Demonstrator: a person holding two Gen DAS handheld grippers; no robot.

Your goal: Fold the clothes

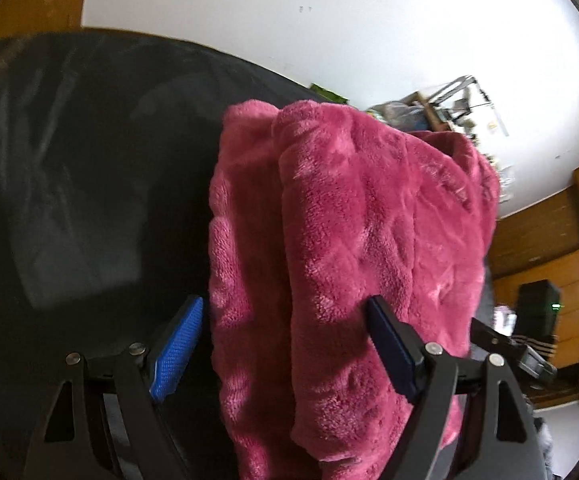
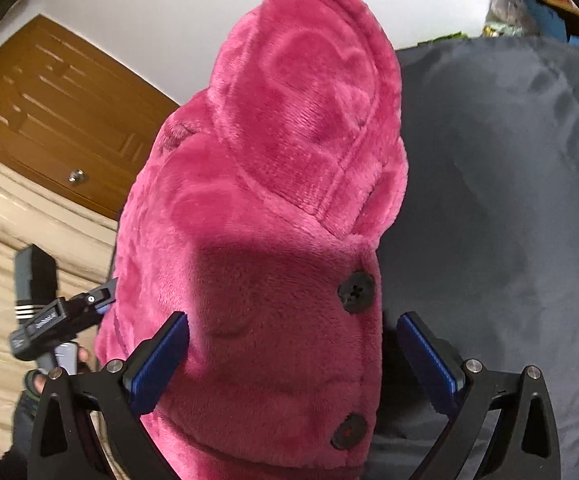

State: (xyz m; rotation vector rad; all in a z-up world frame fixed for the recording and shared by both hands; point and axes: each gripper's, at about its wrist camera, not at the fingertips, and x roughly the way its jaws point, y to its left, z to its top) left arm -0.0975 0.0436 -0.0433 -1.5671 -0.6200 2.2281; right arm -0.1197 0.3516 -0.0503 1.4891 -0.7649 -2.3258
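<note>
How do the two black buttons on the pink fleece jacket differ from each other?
In the right wrist view, the upper button sits higher on the pink jacket, at the edge of the front flap, and faces the camera almost squarely, showing dark stitching at its centre. The lower button sits nearer the bottom of the picture, looks more tilted, and has a reddish centre. Both are round, black, and on the same front edge.

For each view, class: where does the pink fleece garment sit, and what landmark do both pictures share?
Left wrist view: pink fleece garment fills the centre and right, running down to the bottom edge.
Right wrist view: it fills the centre, top to bottom, black buttons near its right edge.
Shared landmark: the dark grey sheet beneath it.
</note>
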